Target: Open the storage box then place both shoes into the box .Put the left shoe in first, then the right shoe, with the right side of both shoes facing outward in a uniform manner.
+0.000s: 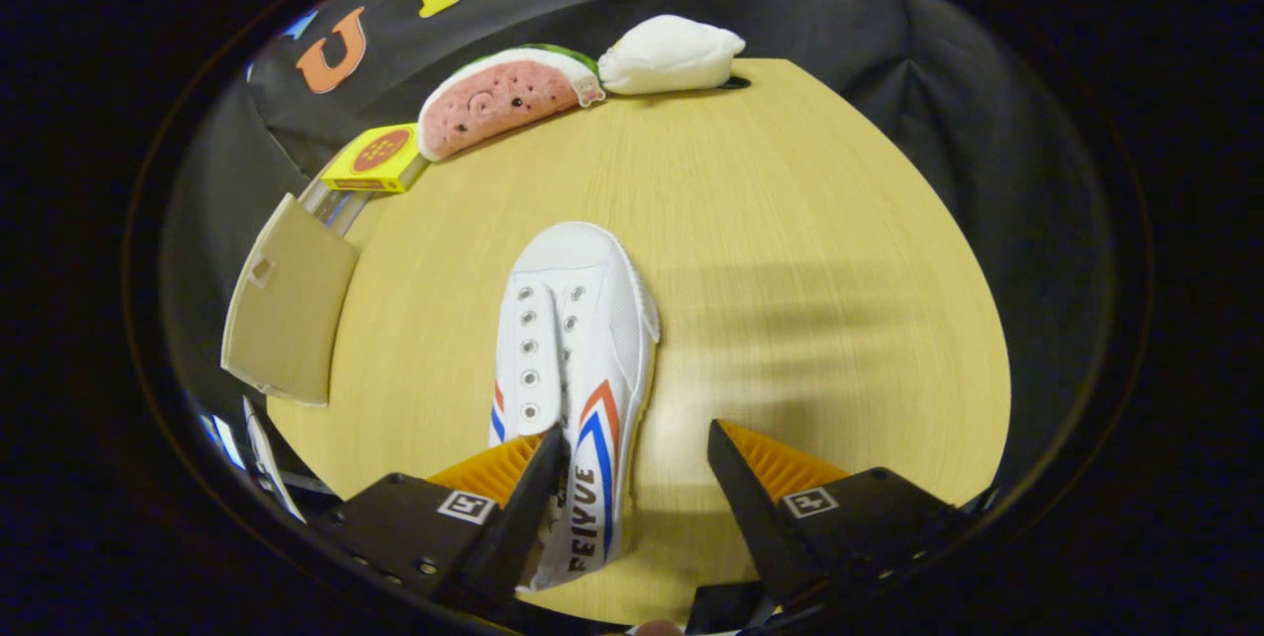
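Shoe point(576, 359), white with red and blue stripes, is seen lying on the wooden table point(790, 251), its heel between the spread fingers of the gripper point(637, 463), close against the left finger and apart from the right. The storage box point(286, 305) is found ahead to the left, lid open.

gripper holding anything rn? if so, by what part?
Nothing held. The gripper is open; the white shoe lies on the table, its heel end by one finger, a wide gap to the other.
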`<state>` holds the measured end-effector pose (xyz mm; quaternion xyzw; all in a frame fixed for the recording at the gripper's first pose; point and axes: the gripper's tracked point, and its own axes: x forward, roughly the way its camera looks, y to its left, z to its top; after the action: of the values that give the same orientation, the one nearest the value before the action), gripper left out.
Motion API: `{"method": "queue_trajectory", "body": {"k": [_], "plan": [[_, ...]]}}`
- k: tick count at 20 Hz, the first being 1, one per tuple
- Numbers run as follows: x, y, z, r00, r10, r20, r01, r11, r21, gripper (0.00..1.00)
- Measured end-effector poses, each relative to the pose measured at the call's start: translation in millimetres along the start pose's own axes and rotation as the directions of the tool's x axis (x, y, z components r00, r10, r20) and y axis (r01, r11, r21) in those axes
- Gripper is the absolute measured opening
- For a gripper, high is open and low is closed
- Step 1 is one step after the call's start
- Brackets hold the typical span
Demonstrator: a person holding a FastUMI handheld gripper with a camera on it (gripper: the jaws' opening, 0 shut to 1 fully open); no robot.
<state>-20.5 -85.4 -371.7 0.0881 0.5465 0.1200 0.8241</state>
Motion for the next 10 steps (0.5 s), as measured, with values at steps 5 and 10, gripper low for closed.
{"method": "queue_trajectory", "body": {"k": [5, 10], "plan": [[1, 6, -2, 0.997, 0.046, -0.067, -0.045, 0.999, 0.028, 0.49], [2, 6, 0, 0.994, 0.077, -0.077, -0.067, 0.990, 0.126, 0.14]]}}
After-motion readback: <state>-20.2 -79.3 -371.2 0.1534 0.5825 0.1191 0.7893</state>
